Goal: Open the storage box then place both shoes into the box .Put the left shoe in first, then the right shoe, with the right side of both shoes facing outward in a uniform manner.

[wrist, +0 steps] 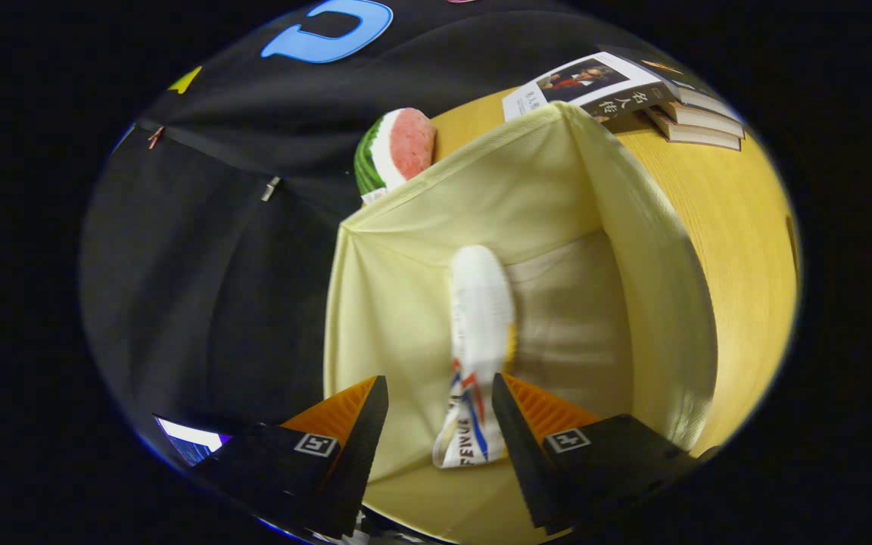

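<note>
Shoe (481,318) is hanging toe-down inside the open pale-yellow storage box (655,250), its heel tab lying against one finger of the gripper (440,393). Jaws are standing spread, so I cannot tell whether anything is pinching the shoe. Box is sitting on the worktop (739,219), with a watermelon slice (398,147) behind it and books (633,91) beyond its far corner. To finish well, the shoe probably needs lowering near the box's wall, leaving room for its pair.
</note>
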Demonstrator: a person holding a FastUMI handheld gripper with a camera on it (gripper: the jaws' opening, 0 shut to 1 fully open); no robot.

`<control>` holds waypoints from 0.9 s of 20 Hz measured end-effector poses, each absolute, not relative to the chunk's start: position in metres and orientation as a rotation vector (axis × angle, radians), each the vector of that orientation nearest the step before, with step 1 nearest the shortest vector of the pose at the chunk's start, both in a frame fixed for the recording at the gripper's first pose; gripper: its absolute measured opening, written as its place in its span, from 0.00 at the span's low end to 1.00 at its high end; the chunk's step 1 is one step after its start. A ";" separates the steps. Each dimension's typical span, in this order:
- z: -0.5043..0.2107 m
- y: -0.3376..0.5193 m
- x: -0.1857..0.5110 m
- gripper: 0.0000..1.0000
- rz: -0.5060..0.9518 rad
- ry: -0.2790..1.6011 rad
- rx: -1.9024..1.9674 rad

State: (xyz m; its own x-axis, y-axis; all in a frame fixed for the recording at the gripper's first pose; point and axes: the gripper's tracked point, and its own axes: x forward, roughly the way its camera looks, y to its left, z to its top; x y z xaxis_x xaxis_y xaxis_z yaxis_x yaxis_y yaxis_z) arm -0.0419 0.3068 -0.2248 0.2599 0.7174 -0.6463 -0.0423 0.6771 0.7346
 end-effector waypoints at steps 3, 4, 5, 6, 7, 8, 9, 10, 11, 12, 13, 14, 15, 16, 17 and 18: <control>-0.203 0.283 -0.038 0.99 0.588 1.115 0.598; -0.190 0.271 -0.034 0.99 0.588 1.060 0.584; -0.179 0.253 -0.027 0.99 0.572 0.996 0.561; -0.170 0.231 -0.022 0.99 0.549 0.938 0.528; -0.162 0.206 -0.017 0.99 0.520 0.889 0.493; -0.154 0.183 -0.010 0.99 0.485 0.847 0.458; -0.150 0.156 -0.005 0.99 0.446 0.809 0.421; -0.150 0.125 -0.003 0.99 0.403 0.787 0.383; -0.152 0.093 -0.001 0.99 0.363 0.776 0.348; -0.155 0.064 0.000 0.99 0.323 0.766 0.318; -0.159 0.034 -0.001 0.99 0.284 0.759 0.296; -0.165 0.007 -0.002 0.99 0.242 0.760 0.279; -0.174 -0.023 -0.005 0.99 0.205 0.771 0.267; -0.186 -0.051 -0.007 0.99 0.174 0.785 0.258; -0.197 -0.076 -0.011 0.99 0.144 0.809 0.249; -0.209 -0.102 -0.015 0.99 0.122 0.831 0.244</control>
State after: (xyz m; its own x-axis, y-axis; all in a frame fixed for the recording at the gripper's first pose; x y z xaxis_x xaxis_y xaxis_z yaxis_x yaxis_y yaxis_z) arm -0.0147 -0.1023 -0.2086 0.6696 0.2017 -0.7148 -0.0115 0.9651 0.2615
